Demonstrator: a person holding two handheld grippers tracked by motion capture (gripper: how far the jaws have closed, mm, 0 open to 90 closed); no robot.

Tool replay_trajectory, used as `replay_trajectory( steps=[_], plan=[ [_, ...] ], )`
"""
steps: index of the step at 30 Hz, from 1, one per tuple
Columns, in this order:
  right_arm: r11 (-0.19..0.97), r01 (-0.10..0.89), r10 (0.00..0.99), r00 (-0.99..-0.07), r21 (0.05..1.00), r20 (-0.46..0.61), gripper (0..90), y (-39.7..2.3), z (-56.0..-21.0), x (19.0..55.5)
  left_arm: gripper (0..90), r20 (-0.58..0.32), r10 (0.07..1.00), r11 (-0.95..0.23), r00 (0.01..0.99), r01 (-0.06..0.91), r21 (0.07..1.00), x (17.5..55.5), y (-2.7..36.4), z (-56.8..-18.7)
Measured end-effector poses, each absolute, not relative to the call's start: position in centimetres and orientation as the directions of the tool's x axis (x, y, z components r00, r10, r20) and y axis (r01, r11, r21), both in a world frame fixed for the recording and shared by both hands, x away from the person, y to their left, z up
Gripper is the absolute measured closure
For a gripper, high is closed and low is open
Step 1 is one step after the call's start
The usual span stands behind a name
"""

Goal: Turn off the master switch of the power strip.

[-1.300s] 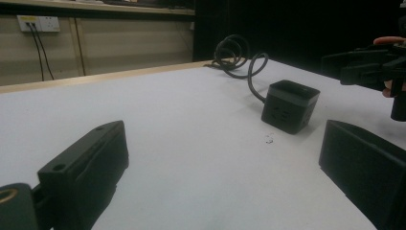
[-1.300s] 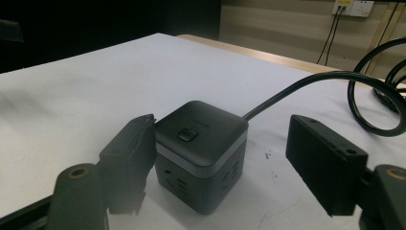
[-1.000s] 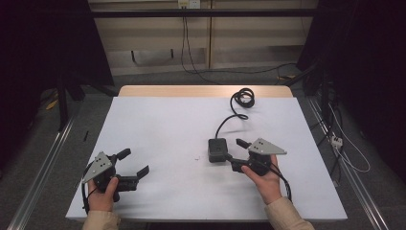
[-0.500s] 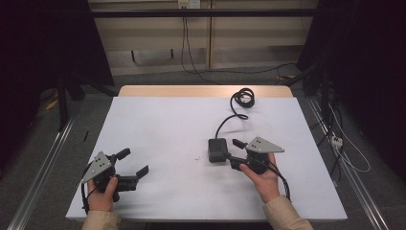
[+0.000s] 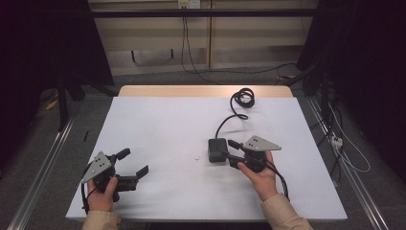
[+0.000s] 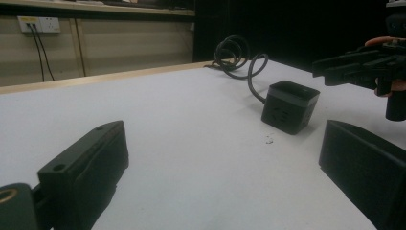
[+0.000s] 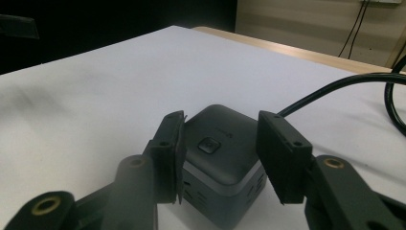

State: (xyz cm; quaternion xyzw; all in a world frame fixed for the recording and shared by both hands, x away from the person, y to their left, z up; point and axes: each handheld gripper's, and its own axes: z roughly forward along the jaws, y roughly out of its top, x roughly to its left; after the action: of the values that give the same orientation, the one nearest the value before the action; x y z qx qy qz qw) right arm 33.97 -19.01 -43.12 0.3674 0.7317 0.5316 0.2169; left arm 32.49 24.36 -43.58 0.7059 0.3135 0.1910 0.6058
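Left gripper point(image 5: 135, 163): your left tool rests low on the white table point(image 5: 158, 124), jaws spread wide with nothing between them; the work lies well off beyond its far jaw.

Black cube-shaped power adapter point(image 5: 217, 149): it sits flat on the table right at the tips of your right tool, button face up.

Right gripper point(image 7: 221, 153): jaws part-open and straddling the cube, one on each side face. The left jaw looks to be touching or nearly so, and a gap shows at the right one, so you have no firm hold yet.

Progress: the reach looks done; closing on the cube and lifting or moving it remain.

Heading: the cube has no real long axis. Its thick black cable point(image 5: 229, 120) leaves the face away from your tool and runs to a coil point(image 5: 242, 97) near the table's far edge.
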Motion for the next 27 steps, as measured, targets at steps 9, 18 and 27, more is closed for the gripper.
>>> replay_trajectory(
  steps=[9, 18, 27],
  plan=[
    [0.181, 0.313, 0.761, -0.646, 0.932, 0.069, 62.0, -18.57, -43.13, 34.32, 2.7, -0.109, 0.675, -0.072, 0.73, 0.212, 0.974, 32.49, 24.35, -43.61],
    [0.182, 0.323, 0.758, -0.647, 0.929, 0.077, 69.4, -18.5, -43.14, 34.65, 2.7, -0.107, 0.674, -0.075, 0.731, 0.212, 0.974, 32.51, 24.33, -43.63],
    [0.17, 0.343, 0.75, -0.653, 0.924, 0.104, 74.8, -18.36, -43.04, 34.91, 2.7, -0.107, 0.673, -0.075, 0.732, 0.212, 0.974, 32.52, 24.27, -43.66]
  ],
)
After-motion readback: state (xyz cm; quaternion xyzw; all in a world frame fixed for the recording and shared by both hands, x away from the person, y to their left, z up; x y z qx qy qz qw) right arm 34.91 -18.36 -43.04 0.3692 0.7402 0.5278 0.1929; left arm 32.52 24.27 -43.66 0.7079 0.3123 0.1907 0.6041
